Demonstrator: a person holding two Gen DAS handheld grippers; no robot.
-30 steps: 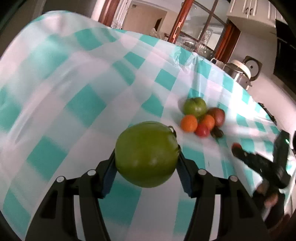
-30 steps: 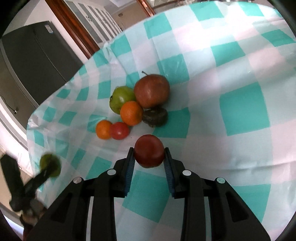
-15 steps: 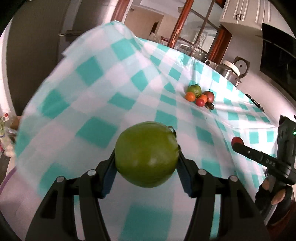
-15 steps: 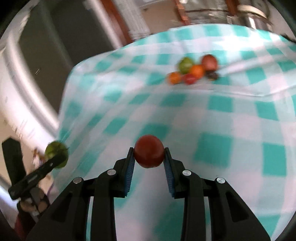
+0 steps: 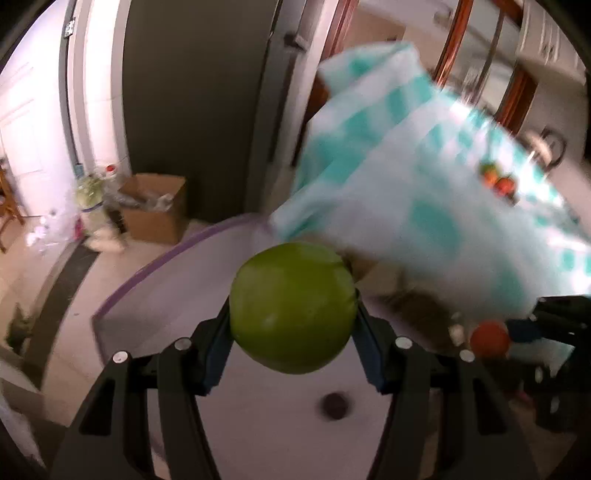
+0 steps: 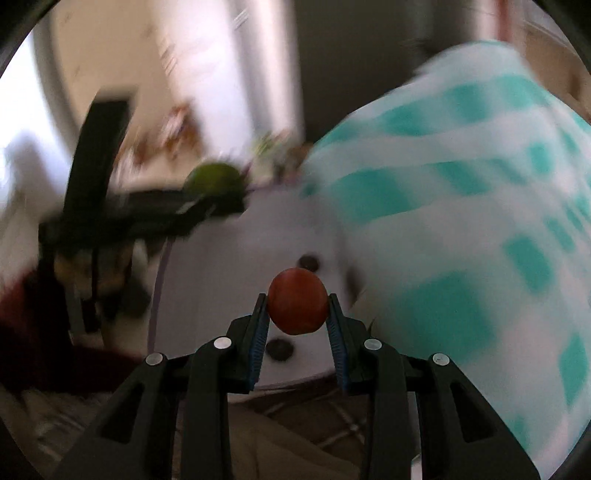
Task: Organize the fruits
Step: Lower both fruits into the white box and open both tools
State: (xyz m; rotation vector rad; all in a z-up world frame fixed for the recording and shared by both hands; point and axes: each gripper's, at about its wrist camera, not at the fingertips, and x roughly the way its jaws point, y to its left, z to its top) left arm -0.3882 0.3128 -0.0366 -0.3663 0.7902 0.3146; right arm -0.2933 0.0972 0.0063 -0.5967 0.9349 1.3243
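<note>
Bare white tray [image 5: 258, 424] beside draped tablecloth [image 5: 443, 192]

Looks like home kitchen to me: surface under teal-checked tablecloth [image 5: 436, 192], white wall cabinets [image 5: 546, 33] top right, metal pot [image 5: 543, 147] on far counter, wood-framed glass doors [image 5: 480, 55], cardboard box [image 5: 155, 210] on tiled floor [image 5: 55, 266].

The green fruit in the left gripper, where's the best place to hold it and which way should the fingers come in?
Grip the green fruit across its widest middle, one pad on each side, coming in from behind as the left gripper does now. It is round and smooth, so a hold off the widest band would likely slip; here the blue pads sit on opposite flanks and the fruit bulges above and below them.
</note>
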